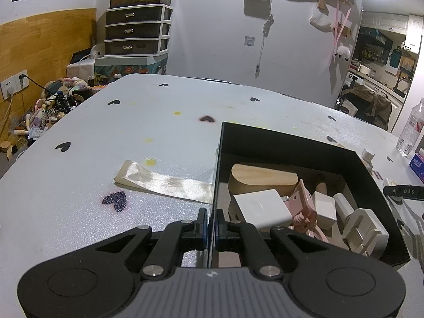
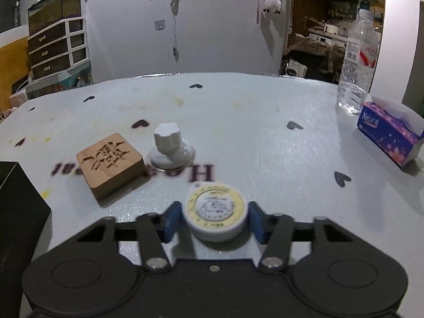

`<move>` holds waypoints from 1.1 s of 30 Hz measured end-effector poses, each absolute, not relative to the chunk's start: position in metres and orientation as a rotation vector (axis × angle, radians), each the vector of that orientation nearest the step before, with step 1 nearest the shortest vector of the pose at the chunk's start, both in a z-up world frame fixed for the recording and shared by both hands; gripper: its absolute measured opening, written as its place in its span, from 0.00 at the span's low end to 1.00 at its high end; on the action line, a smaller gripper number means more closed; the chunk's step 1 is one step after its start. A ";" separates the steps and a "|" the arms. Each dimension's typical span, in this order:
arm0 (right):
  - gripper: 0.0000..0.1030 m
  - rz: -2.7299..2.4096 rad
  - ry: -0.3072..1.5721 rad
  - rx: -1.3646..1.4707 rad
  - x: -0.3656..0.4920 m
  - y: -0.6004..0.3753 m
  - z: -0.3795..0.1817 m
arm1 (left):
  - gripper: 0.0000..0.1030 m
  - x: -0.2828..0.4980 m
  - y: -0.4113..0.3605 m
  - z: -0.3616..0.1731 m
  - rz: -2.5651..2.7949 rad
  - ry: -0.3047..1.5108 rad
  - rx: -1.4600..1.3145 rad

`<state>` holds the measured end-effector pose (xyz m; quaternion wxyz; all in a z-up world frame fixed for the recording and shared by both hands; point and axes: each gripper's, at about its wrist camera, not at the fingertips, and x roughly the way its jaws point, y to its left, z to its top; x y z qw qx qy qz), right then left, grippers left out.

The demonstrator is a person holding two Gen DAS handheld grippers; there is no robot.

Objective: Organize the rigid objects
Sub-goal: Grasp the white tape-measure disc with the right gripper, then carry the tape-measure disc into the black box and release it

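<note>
The right gripper (image 2: pixel 215 217) straddles a round white tin (image 2: pixel 215 213) lying on the table (image 2: pixel 265 137) at its six o'clock edge; the pads sit just beside its sides, whether pressing I cannot tell. Squeeze evenly across the widest part, then lift straight. The left gripper (image 1: pixel 211 222) pinches the black box (image 1: pixel 291 137) wall, steadying it.

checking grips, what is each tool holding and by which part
Left tool: black box, by its near wall. Right tool: straddles the round tin; hold unclear.
</note>
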<state>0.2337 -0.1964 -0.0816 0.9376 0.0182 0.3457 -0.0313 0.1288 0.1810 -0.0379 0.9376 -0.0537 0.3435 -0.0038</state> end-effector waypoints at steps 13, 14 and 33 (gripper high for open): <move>0.51 0.097 0.622 0.090 0.205 -0.174 -0.037 | 0.05 0.128 0.180 -0.039 -0.005 0.703 -0.109; 0.51 0.129 0.601 0.087 0.201 -0.167 -0.029 | 0.05 0.128 0.180 -0.039 -0.006 0.702 -0.109; 0.51 0.504 0.749 -0.031 0.218 -0.032 -0.013 | 0.05 0.127 0.180 -0.040 -0.010 0.699 -0.115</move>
